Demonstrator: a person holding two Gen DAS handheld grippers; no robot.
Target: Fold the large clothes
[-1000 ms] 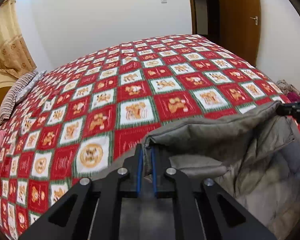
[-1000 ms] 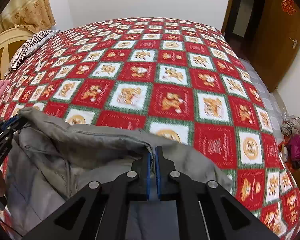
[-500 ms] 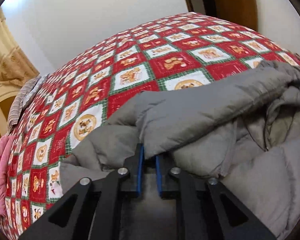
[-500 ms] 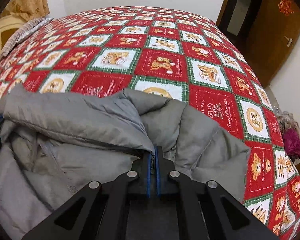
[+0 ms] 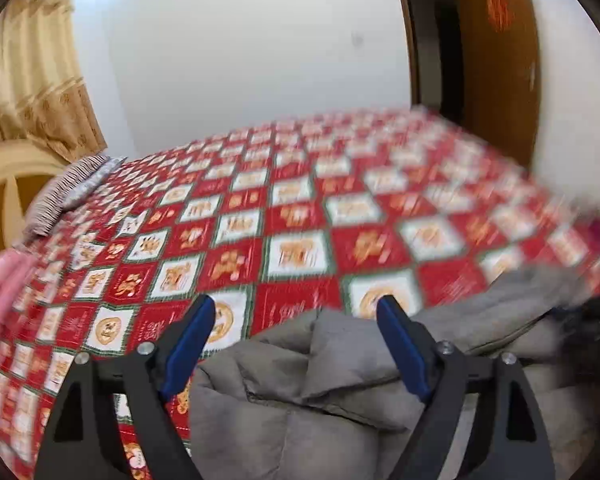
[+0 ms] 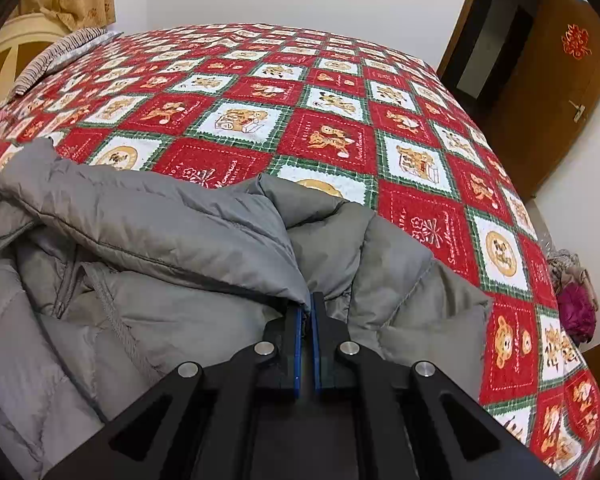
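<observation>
While the grey puffy coat (image 6: 172,240) lies on the bed (image 6: 340,92) at its near edge, one fold seems to be made: a thick flap of the coat is laid over the part below it. The coat is not yet a neat small pile. It looks bunched and lumpy, its zip side shows below the flap, and one end sticks out toward the door side of the bed. So more folds and some smoothing are most likely left.

The left hand-held gripper (image 5: 296,344) has just been opening its jaws, and now they stand wide apart. The coat's corner sits low between the blue pads (image 5: 190,344), but they do not press on it, so the left one holds nothing. It hangs just above the coat and tilts down toward the bed. Its picture is blurry.

The right hand-held gripper (image 6: 307,340) is closed tight on the coat, pinching the edge of the flap where it meets the puffy part. It points down more steeply and sits low on the coat.

A striped pillow (image 6: 56,54) lies at the head of the bed, well apart from the coat.
</observation>
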